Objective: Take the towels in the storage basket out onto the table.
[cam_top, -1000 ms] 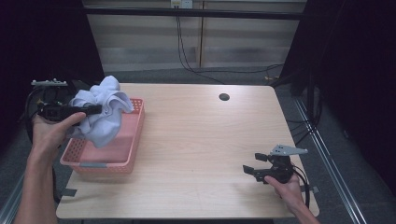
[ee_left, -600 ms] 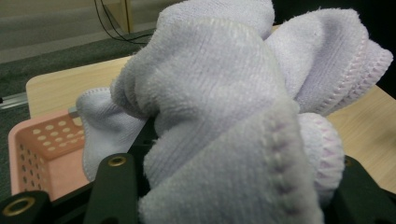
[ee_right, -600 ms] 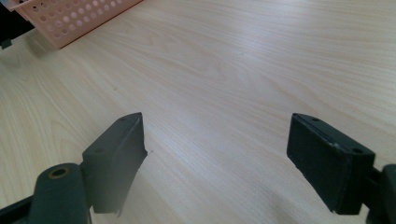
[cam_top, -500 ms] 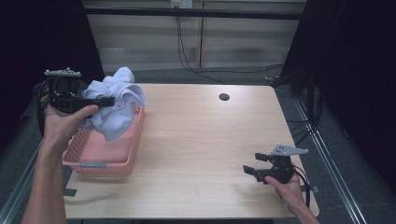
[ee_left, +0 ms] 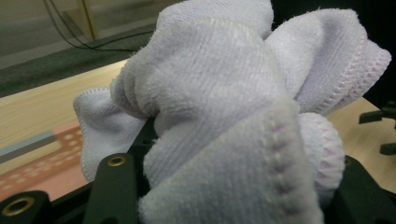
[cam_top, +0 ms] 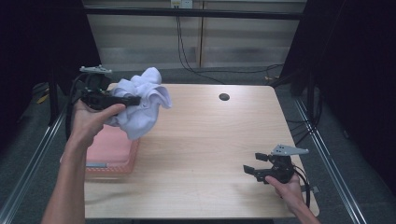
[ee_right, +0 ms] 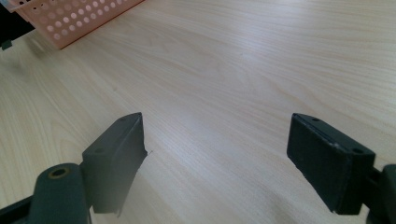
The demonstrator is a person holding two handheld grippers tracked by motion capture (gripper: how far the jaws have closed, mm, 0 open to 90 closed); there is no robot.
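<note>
Nearest the camera in the high view, the right tongs [cam_top: 249, 171] are held low at the near right of the counter [cam_top: 205, 140], and their jaws are spread wide with nothing between them. That gap is seen far better in the right gripper view, where bare wood grain is framed by the two black jaws and a corner of the pink basket [ee_right: 70, 18] is cut off at the top left.

Farther back on the left, the basket [cam_top: 112, 154] is half hidden under the person's left forearm and hand [cam_top: 91, 122], so what's inside can't be made out. The left tongs [cam_top: 133, 100] are raised above it and are closed on a bunched white towel [cam_top: 140, 100], which hangs in the air over the basket's far right corner and the counter edge.

In the left gripper view the towel [ee_left: 219, 107] is pressed so close that the jaw tips are buried in the folds; only stitched hems and ribbing are readable, plus a sliver of basket [ee_left: 42, 158] underneath.

Toward the far edge a small dark round spot [cam_top: 224, 97] is seen on the counter, too small to identify. Beyond that, cables [cam_top: 205, 70] are draped along the floor.
</note>
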